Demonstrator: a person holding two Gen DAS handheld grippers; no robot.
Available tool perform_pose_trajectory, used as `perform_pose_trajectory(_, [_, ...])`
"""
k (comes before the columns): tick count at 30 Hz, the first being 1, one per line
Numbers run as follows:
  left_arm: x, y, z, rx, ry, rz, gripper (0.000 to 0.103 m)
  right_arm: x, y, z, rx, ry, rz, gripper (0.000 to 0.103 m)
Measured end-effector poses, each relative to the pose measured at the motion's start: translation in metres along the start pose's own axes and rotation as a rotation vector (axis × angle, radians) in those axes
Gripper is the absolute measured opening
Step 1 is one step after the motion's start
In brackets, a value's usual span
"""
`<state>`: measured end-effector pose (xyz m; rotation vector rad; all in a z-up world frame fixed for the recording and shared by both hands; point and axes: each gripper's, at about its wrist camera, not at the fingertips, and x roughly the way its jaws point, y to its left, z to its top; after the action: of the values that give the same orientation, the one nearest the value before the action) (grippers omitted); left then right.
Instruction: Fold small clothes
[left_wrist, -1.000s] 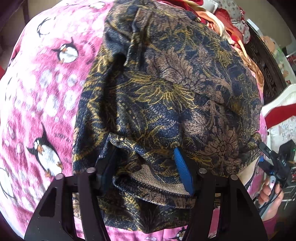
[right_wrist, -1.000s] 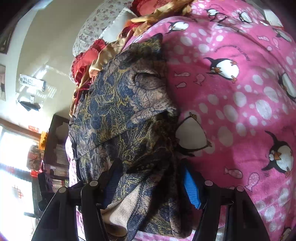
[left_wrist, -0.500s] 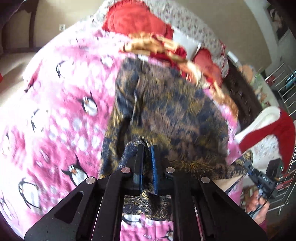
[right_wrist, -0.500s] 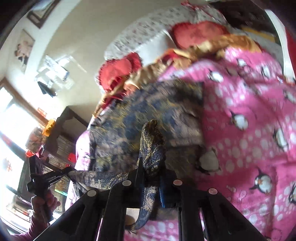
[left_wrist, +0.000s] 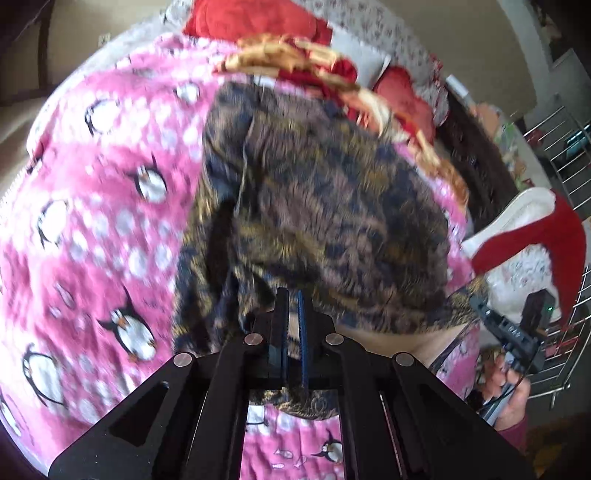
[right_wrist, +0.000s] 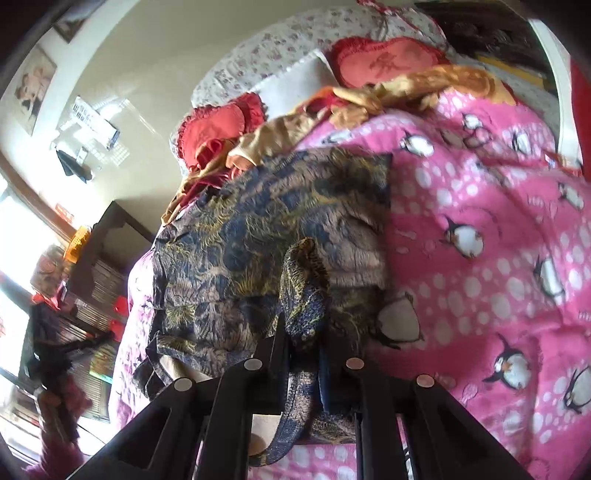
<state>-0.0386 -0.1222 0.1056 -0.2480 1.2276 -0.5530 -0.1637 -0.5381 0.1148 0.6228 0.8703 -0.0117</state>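
Gripping the garment (right_wrist: 258, 236) w/ both tools. Right gripper (right_wrist: 303, 328) is clamped on a bunched fold of the hem, cloth bulging up between its fingers (right_wrist: 275, 339) and a strip hanging down under them. Left gripper (left_wrist: 290, 314) has fingers nearly together w/ a thin edge of cloth pinched between. Garment, navy w/ gold floral print, spreads out ahead of both tools over the pink penguin blanket (left_wrist: 92, 229). Red pillows (right_wrist: 218, 125) and a gold cloth (right_wrist: 417, 88) lie beyond its far edge. Left view is blurred.
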Motion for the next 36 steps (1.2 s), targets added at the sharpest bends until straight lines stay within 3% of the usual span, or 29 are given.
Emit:
perform_pose_trajectory(5, [0.04,0.005,-0.004,-0.044,0.092,0.1,0.008,-0.003,-0.005,-0.007,0.006,0.014,0.008,0.012])
perform_pose_trajectory(9, [0.052,0.005,-0.001,-0.076,0.089,0.105,0.029,-0.003,-0.011,-0.011,0.017,0.022,0.017,0.012])
perform_pose_trajectory(13, [0.056,-0.004,0.003,-0.048,0.078,0.126,0.03,0.002,-0.017,-0.014,0.042,0.037,0.01,0.017])
perform_pose_trajectory(15, [0.057,-0.006,0.004,-0.017,0.091,0.142,0.03,0.0,-0.021,-0.015,0.056,0.033,0.011,0.036])
perform_pose_trajectory(16, [0.058,-0.006,0.004,-0.002,0.097,0.153,0.03,-0.003,-0.022,-0.016,0.061,0.026,0.014,0.039])
perform_pose_trajectory(24, [0.058,0.004,-0.007,0.021,0.117,0.169,0.03,-0.013,-0.027,-0.015,0.062,0.006,0.001,0.046])
perform_pose_trajectory(29, [0.065,0.006,0.003,-0.015,0.11,0.15,0.03,0.008,-0.026,-0.006,0.068,0.041,-0.041,0.047])
perform_pose_trajectory(31, [0.072,0.006,0.006,-0.02,0.118,0.147,0.03,0.022,-0.024,-0.005,0.062,0.083,-0.079,0.036])
perform_pose_trajectory(32, [0.075,0.006,0.007,-0.024,0.126,0.14,0.03,0.026,-0.022,-0.005,0.045,0.088,-0.074,0.02])
perform_pose_trajectory(33, [0.076,0.005,0.008,-0.021,0.124,0.132,0.03,0.029,-0.018,-0.006,0.018,0.086,-0.079,0.01])
perform_pose_trajectory(34, [0.075,0.004,0.008,-0.011,0.107,0.128,0.03,0.029,-0.015,-0.007,-0.003,0.077,-0.09,0.01])
perform_pose_trajectory(36, [0.069,0.004,0.008,-0.002,0.071,0.115,0.004,0.021,-0.005,-0.007,-0.051,0.04,-0.084,0.008])
